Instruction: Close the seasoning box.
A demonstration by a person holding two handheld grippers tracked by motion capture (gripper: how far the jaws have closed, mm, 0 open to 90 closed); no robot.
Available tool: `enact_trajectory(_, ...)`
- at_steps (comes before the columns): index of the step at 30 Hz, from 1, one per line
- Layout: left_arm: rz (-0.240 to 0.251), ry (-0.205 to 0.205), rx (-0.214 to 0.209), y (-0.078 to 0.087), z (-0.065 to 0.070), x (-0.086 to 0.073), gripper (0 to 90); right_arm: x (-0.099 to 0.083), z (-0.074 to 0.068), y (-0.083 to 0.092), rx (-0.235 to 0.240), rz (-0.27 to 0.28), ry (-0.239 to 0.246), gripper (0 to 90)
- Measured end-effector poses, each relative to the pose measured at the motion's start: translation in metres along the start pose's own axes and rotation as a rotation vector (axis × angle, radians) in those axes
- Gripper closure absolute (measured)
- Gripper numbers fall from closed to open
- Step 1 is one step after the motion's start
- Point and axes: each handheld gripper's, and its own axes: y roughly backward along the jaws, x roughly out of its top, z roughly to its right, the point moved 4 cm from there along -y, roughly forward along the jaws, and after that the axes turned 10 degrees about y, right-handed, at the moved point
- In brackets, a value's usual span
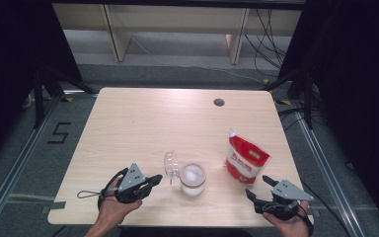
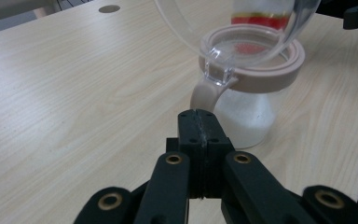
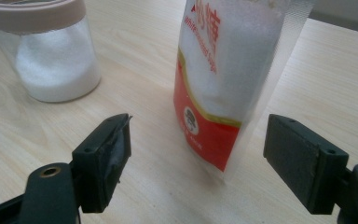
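A glass jar (image 1: 192,180) with a pink rim holds white granules and stands near the table's front edge. Its clear hinged lid (image 1: 171,164) is tipped open to the left. My left gripper (image 1: 158,180) lies just left of the jar. In the left gripper view this gripper (image 2: 200,119) is shut with nothing between the jaws, its tips right before the jar's (image 2: 247,116) pink hinge arm, under the lid (image 2: 242,28). A red and white pouch (image 1: 246,160) stands right of the jar. My right gripper (image 1: 258,186) is open and points at the pouch (image 3: 223,70), just short of it.
The light wooden table (image 1: 143,123) has a round cable hole (image 1: 219,102) at its back right. Dark stands and cables flank the table on both sides. In the right gripper view the jar (image 3: 56,60) stands to the left of the pouch.
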Motion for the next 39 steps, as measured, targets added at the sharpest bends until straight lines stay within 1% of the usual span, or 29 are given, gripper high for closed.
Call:
enact_trajectory(1,-0.002,0.004,-0.002,0.000,0.001,0.001,89.2,0.000,0.000,0.001,-0.001,-0.003,-0.005,23.8)
enact_trajectory(2,-0.007,-0.040,-0.012,0.000,0.003,0.004,89.2,0.000,0.001,0.000,0.003,-0.004,0.007,23.9)
enact_trajectory(3,-0.007,-0.040,-0.012,0.000,0.003,0.004,89.3,0.000,0.001,0.000,0.003,-0.004,0.007,23.9)
enact_trajectory(4,-0.001,-0.003,-0.014,0.000,0.005,0.004,89.3,0.000,0.001,0.000,0.004,0.001,0.007,23.9)
enact_trajectory(5,-0.002,-0.025,-0.014,0.000,0.005,0.007,89.3,0.000,0.003,0.001,-0.009,0.008,0.025,23.9)
enact_trajectory(6,0.009,-0.010,-0.026,-0.001,0.006,0.008,89.2,0.000,-0.002,0.002,-0.004,-0.013,-0.031,23.9)
enact_trajectory(7,0.009,-0.010,-0.026,-0.001,0.006,0.008,89.3,0.000,-0.002,0.002,-0.004,-0.013,-0.031,23.9)
enact_trajectory(8,0.006,-0.023,-0.027,-0.001,0.005,0.010,89.3,0.000,0.000,0.001,-0.008,-0.007,-0.011,23.9)
enact_trajectory(9,0.018,-0.023,-0.022,-0.001,0.006,0.012,89.3,0.000,0.000,0.001,-0.008,-0.007,-0.011,23.9)
enact_trajectory(10,0.015,-0.042,-0.028,-0.001,0.006,0.014,89.2,0.000,0.001,0.000,0.005,0.000,0.009,23.9)
enact_trajectory(11,0.021,-0.027,-0.034,-0.001,0.007,0.015,89.2,0.000,0.000,0.000,-0.001,-0.005,0.001,23.9)
enact_trajectory(15,0.020,-0.023,-0.031,-0.002,0.006,0.018,89.2,0.000,0.001,0.000,-0.005,0.001,0.007,23.9)
enact_trajectory(16,0.020,-0.035,-0.037,-0.003,0.006,0.019,89.2,0.000,0.001,0.000,-0.006,0.002,0.007,23.9)
enact_trajectory(18,0.014,-0.016,-0.040,-0.004,0.008,0.018,89.2,0.000,0.000,0.000,-0.002,-0.004,0.000,23.9)
enact_trajectory(21,0.012,-0.021,-0.036,-0.006,0.009,0.018,89.2,0.000,0.000,0.000,0.000,0.003,-0.008,23.9)
enact_trajectory(23,0.009,-0.043,-0.042,-0.008,0.009,0.019,89.2,0.001,0.000,0.000,0.004,0.004,0.005,23.9)
enact_trajectory(25,0.008,-0.035,-0.047,-0.009,0.010,0.018,89.2,0.000,0.000,0.000,0.008,0.005,0.004,23.7)
enact_trajectory(26,0.009,-0.017,-0.046,-0.010,0.011,0.017,89.2,0.000,0.001,0.000,0.007,0.004,0.009,23.8)
enact_trajectory(27,0.011,-0.017,-0.048,-0.010,0.012,0.018,89.2,0.000,0.001,0.000,0.007,0.004,0.009,23.8)
enact_trajectory(28,0.014,-0.016,-0.047,-0.010,0.012,0.018,89.2,0.001,0.002,0.000,-0.006,0.013,0.027,23.8)
enact_trajectory(29,0.009,-0.028,-0.035,-0.009,0.011,0.019,89.2,0.001,0.002,0.000,-0.006,0.013,0.027,23.8)
enact_trajectory(30,0.011,-0.028,-0.038,-0.008,0.011,0.019,89.2,0.001,0.000,-0.001,0.005,0.010,0.018,23.8)
enact_trajectory(31,0.011,-0.028,-0.038,-0.008,0.011,0.019,89.2,0.001,0.001,0.000,-0.004,0.015,0.031,23.8)
enact_trajectory(34,0.007,-0.044,-0.042,-0.008,0.010,0.020,89.2,0.001,0.001,0.000,0.002,0.013,0.025,23.8)
enact_trajectory(35,0.007,-0.044,-0.042,-0.008,0.010,0.020,89.2,0.001,0.001,0.000,0.002,0.013,0.025,23.8)
enact_trajectory(36,0.009,-0.030,-0.038,-0.009,0.011,0.020,89.2,0.001,-0.002,0.000,0.015,0.003,-0.009,23.8)
enact_trajectory(37,0.009,-0.030,-0.038,-0.009,0.011,0.020,89.2,0.001,-0.001,-0.001,0.011,0.004,-0.005,23.8)
enact_trajectory(38,0.008,-0.036,-0.042,-0.009,0.011,0.020,89.2,0.001,-0.001,-0.001,0.011,0.004,-0.005,23.8)
enact_trajectory(39,0.008,-0.057,-0.047,-0.010,0.011,0.021,89.2,0.001,-0.001,-0.001,0.012,0.005,-0.006,23.8)
